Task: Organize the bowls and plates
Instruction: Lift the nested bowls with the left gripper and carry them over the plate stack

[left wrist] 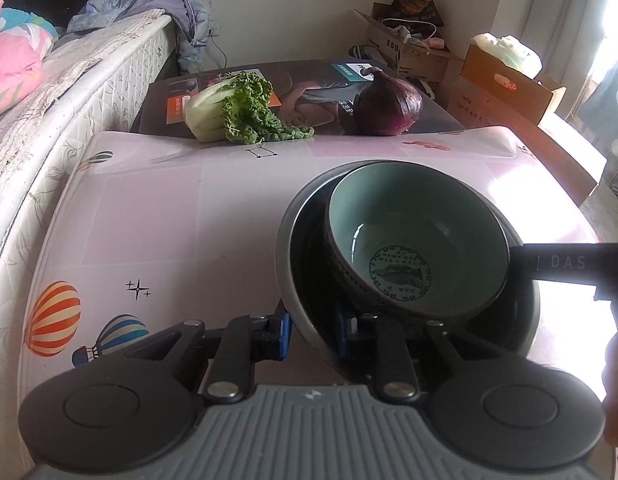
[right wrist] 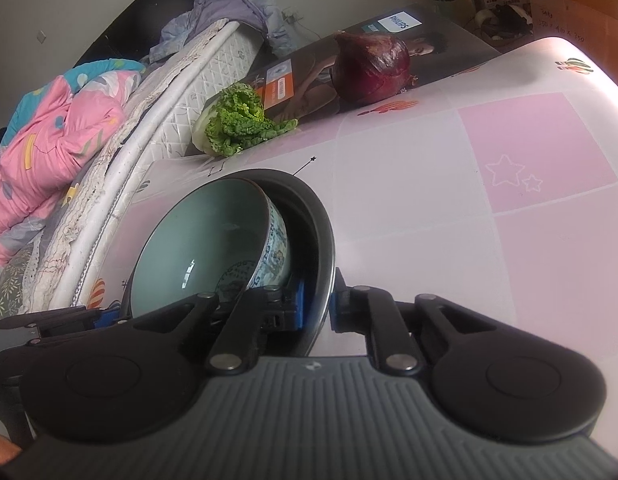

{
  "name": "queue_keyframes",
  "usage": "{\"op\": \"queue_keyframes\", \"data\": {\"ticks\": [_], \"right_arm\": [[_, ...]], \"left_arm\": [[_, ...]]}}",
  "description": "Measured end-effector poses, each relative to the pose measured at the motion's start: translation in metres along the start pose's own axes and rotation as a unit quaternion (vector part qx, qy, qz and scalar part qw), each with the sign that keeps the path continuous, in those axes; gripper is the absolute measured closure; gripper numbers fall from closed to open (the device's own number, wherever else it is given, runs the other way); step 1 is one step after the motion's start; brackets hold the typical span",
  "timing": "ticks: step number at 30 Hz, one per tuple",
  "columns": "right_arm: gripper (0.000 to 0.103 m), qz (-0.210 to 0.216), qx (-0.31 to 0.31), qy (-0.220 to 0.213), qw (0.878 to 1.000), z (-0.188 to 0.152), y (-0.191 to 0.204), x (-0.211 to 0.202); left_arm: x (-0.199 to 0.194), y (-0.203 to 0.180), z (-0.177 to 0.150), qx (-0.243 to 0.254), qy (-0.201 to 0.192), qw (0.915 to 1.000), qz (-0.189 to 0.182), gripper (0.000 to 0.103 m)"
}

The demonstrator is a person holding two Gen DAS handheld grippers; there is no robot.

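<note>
A dark deep plate [left wrist: 287, 240], grey outside and black inside, is on the pink table with a pale green bowl [left wrist: 409, 232] leaning tilted inside it. My left gripper [left wrist: 314, 336] is shut on the plate's near rim, with one blue pad inside the rim and the other outside. In the right wrist view my right gripper [right wrist: 317, 312] is shut on the opposite rim of the same plate [right wrist: 313, 220]. The bowl [right wrist: 213, 240] shows its blue-patterned outer wall there. The left gripper's fingers [right wrist: 105, 316] show at the left.
The table [left wrist: 189, 220] has a pink balloon-print cover. At its far edge lie a leafy cabbage [left wrist: 237, 108] and a red onion [left wrist: 389, 104] on a flat printed box [left wrist: 309, 80]. A mattress [left wrist: 69, 92] runs along the left. Cardboard boxes [left wrist: 501, 84] stand far right.
</note>
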State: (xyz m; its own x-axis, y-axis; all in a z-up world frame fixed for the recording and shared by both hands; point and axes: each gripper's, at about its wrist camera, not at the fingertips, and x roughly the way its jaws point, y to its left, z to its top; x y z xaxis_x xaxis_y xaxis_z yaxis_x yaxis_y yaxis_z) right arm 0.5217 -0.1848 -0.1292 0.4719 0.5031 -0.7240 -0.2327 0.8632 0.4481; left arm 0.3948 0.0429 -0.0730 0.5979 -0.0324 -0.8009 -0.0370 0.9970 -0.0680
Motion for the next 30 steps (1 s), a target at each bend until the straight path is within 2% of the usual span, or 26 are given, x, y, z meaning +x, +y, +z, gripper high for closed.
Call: {"op": "queue_keyframes", "data": {"ticks": [20, 30], "right_arm": [[0.092, -0.002, -0.039, -0.037, 0.999, 0.003, 0.018, -0.029], [0.092, 0.000, -0.048, -0.075, 0.996, -0.002, 0.036, -0.089]], "left_arm": [[-0.023, 0.001, 0.004, -0.007, -0.024, 0.9997, -0.004, 0.081], [-0.081, -0.008, 0.004, 0.004, -0.064, 0.9977, -0.020, 0.083]]}}
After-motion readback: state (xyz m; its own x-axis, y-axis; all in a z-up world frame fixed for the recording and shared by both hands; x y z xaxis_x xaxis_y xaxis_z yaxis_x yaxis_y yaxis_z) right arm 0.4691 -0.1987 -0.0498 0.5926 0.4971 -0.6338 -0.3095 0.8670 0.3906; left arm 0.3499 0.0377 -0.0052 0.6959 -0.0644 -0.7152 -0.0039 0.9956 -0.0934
